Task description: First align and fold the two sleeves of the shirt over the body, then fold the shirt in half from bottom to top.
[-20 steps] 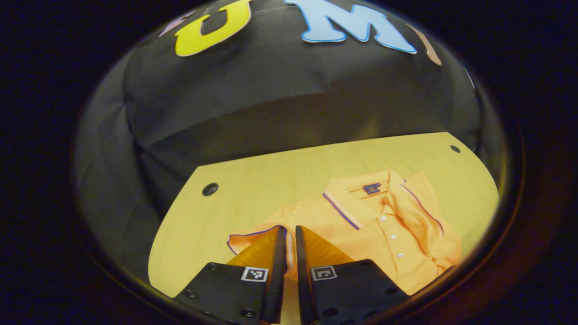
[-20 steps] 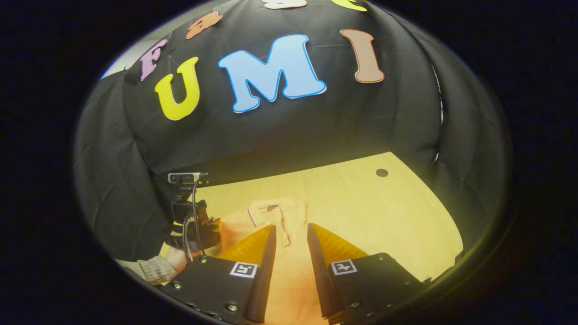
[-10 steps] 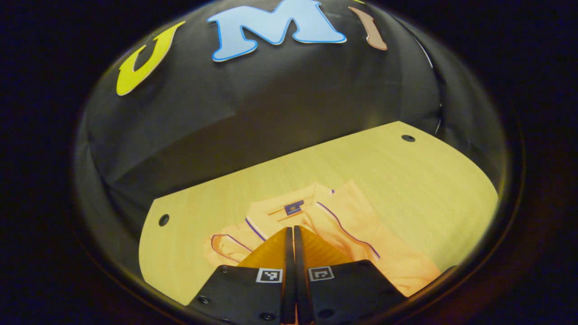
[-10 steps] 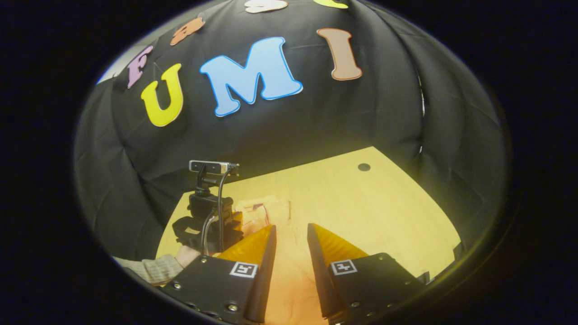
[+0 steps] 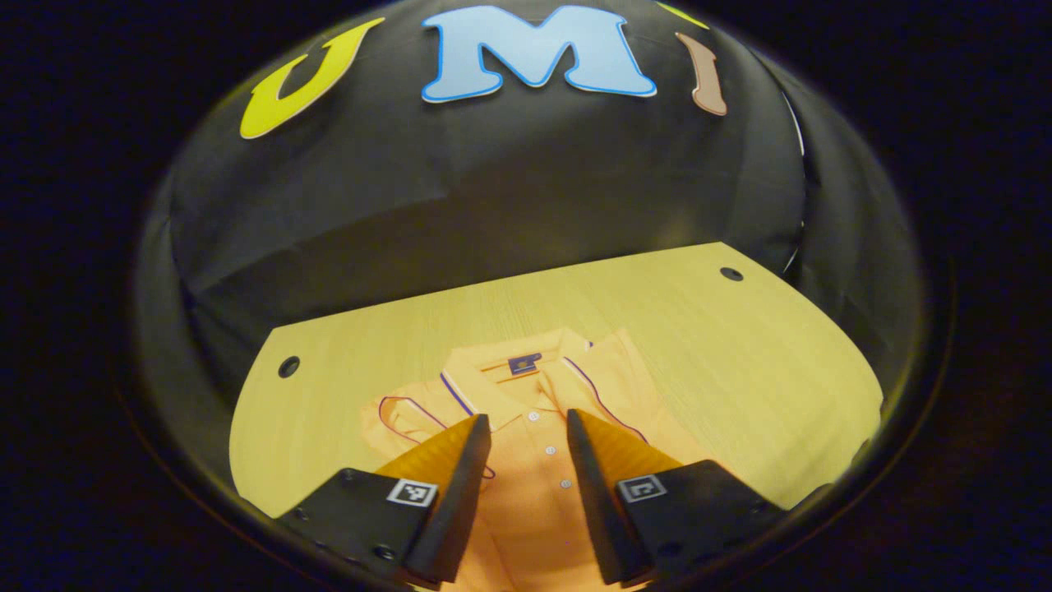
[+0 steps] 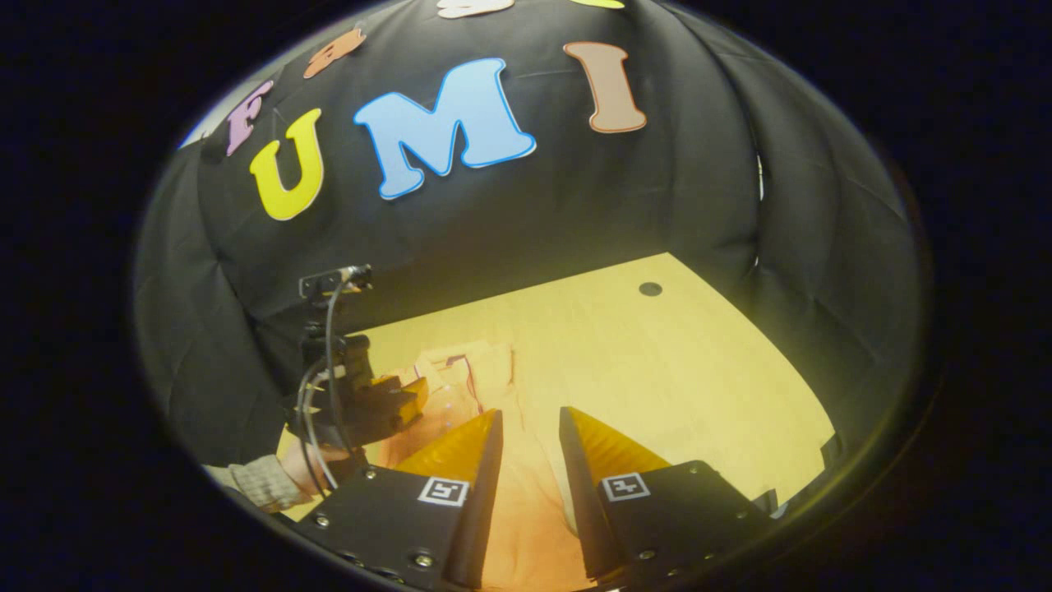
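Observation:
An orange polo shirt [image 5: 534,460] lies front up on the wooden table [image 5: 740,353], collar [image 5: 526,366] toward the far wall. Its right sleeve [image 5: 616,395] is folded in over the body. The left sleeve [image 5: 403,419], with a purple-trimmed cuff, lies just left of the button placket. My left gripper [image 5: 526,423] hovers open over the placket with nothing between its fingers. In the right gripper view, my right gripper [image 6: 530,415] is open above the lower part of the shirt [image 6: 526,493]. The left gripper [image 6: 411,395] shows farther left there, held by a hand [image 6: 308,464].
The black cloth wall closes in the table's far side and both ends. Round holes sit in the tabletop near its far corners [image 5: 288,366] [image 5: 731,274] [image 6: 650,289]. Bare wood stretches to the right of the shirt [image 6: 657,370].
My left gripper, shut half a second ago, has opened and now faces the shirt's middle. The right gripper stays open and has barely shifted.

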The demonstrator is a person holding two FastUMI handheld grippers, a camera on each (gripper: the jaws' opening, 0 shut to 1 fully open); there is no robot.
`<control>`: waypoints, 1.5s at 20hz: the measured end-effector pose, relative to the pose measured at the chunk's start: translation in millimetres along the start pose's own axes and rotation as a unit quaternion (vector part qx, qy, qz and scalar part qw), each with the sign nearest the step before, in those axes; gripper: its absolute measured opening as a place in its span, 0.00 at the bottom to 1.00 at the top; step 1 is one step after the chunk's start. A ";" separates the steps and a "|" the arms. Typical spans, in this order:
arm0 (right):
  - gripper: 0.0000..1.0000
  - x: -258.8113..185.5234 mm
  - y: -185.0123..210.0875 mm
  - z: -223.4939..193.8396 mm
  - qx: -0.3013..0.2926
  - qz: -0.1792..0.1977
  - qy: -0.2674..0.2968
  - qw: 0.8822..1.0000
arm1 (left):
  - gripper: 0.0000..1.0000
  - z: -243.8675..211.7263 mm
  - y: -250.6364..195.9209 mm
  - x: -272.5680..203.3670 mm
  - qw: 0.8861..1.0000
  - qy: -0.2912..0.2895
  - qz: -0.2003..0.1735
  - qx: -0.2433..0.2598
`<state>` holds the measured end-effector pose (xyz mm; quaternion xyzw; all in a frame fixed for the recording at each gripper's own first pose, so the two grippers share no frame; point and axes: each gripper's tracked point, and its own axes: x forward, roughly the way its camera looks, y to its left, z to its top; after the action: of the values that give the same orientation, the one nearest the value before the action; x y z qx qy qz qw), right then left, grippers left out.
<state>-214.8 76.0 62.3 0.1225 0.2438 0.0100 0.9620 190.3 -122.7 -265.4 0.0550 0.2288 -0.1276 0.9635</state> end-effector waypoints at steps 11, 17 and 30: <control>0.72 -26.2 3.2 -55.5 -0.025 0.032 0.124 0.991 | 1.00 -90.5 31.3 -126.4 0.995 0.085 0.027 -0.031; 0.75 -56.7 -5.5 -97.8 -0.040 0.013 0.257 0.965 | 0.98 -175.8 22.5 -173.1 0.983 0.175 0.028 -0.046; 0.76 -78.8 -34.6 -168.6 -0.117 -0.035 0.406 0.906 | 0.98 -304.4 16.7 -222.1 0.937 0.339 0.045 -0.074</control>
<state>-365.1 75.2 -52.8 -0.0138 0.6148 0.0536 0.7868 -126.7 -7.6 -434.2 0.0341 0.5482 -0.0411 0.8347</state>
